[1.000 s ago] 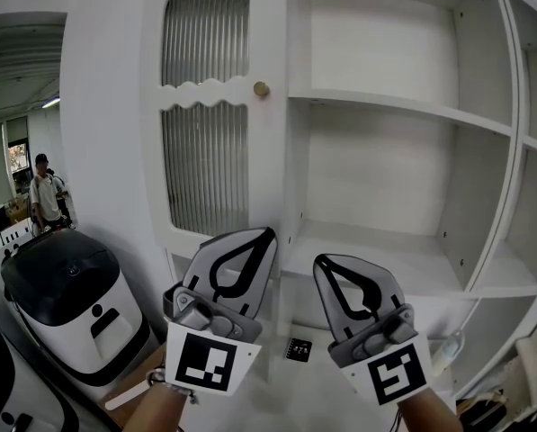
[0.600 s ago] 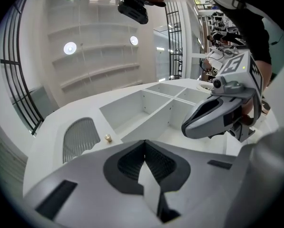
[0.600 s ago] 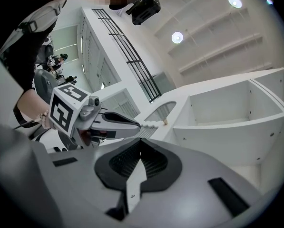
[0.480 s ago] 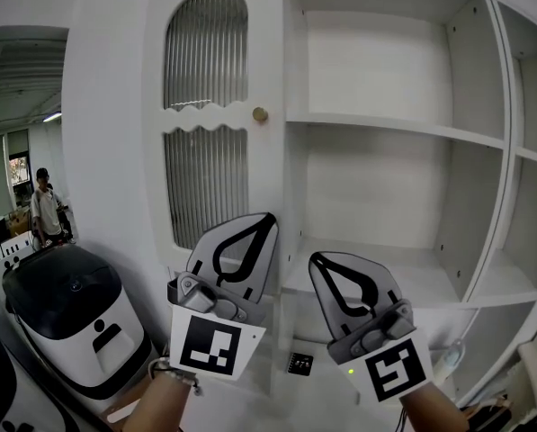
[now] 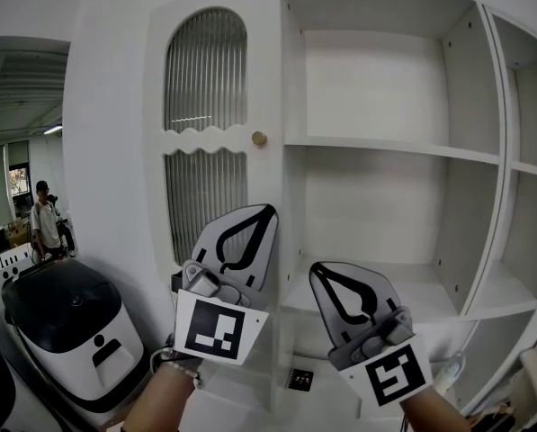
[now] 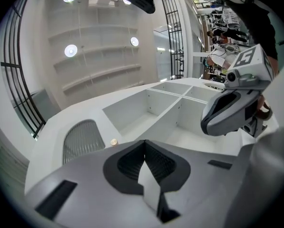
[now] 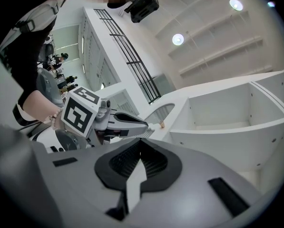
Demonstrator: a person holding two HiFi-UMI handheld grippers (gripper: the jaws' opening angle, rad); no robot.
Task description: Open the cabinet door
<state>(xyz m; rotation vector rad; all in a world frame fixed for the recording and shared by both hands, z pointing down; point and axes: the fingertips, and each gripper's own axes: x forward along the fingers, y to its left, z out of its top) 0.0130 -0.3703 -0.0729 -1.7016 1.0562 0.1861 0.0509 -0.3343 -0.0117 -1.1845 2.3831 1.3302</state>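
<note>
Both shut, below the cabinet door point(image 5: 205, 151)
Our left tool point(image 5: 266, 212) and right tool point(image 5: 318, 269) hang empty beneath its knob point(image 5: 259, 138); open shelves point(image 5: 394, 148) adjoin its right edge.

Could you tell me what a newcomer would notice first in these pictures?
Two grey tongs fill the foreground, the left tongs and right tongs, both shut and empty, pointing up at a white cabinet. Its arched door with ribbed glass and a small brass knob stands closed at left, beside open shelves at right.
</note>
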